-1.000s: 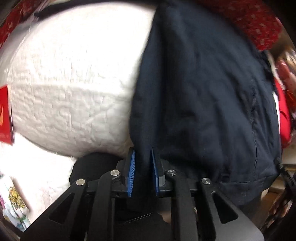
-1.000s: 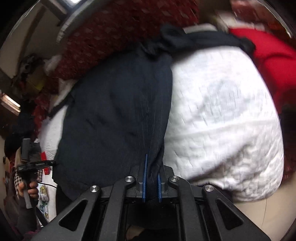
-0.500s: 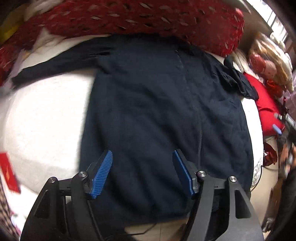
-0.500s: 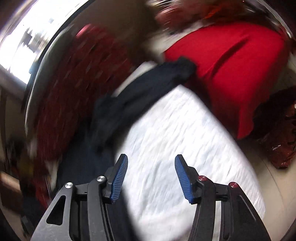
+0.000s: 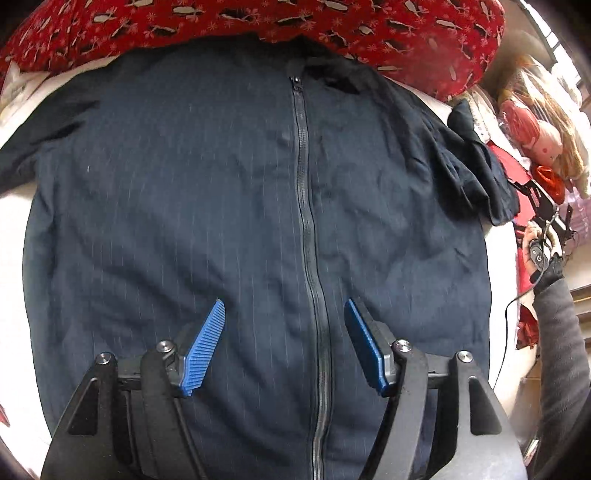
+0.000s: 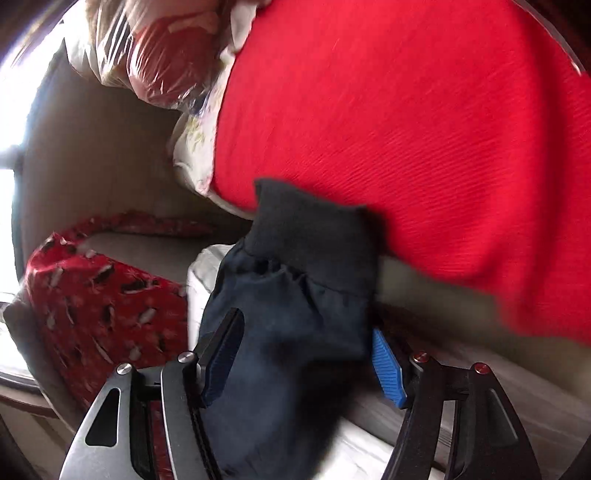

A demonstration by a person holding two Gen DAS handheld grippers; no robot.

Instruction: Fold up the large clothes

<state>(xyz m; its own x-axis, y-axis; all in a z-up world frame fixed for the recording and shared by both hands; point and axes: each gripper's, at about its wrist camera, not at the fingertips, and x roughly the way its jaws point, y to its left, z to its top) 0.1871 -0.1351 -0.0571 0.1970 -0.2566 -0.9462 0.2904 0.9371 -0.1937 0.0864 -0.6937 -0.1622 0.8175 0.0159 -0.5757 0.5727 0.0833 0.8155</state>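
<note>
A dark navy zip-up jacket [image 5: 221,206] lies spread front-up on a white bed cover, zipper [image 5: 306,221] running down its middle. My left gripper [image 5: 284,314] is open above the jacket's lower front, one finger on each side of the zipper. The jacket's right sleeve [image 5: 469,162] lies bunched at the right. In the right wrist view my right gripper [image 6: 306,332] is open with that sleeve's end [image 6: 295,314] and its ribbed cuff [image 6: 310,225] lying between the fingers. The right gripper and the hand holding it also show in the left wrist view [image 5: 543,225].
A red patterned pillow [image 5: 332,26] lies along the jacket's collar end. A red blanket [image 6: 406,129] lies just beyond the cuff. Bagged toys [image 5: 535,125] are piled at the far right. The white bed cover [image 5: 14,206] shows at the left.
Both grippers let go of the jacket's bottom hem and opened. The left one came over the jacket's front. The right one swung to the sleeve cuff.
</note>
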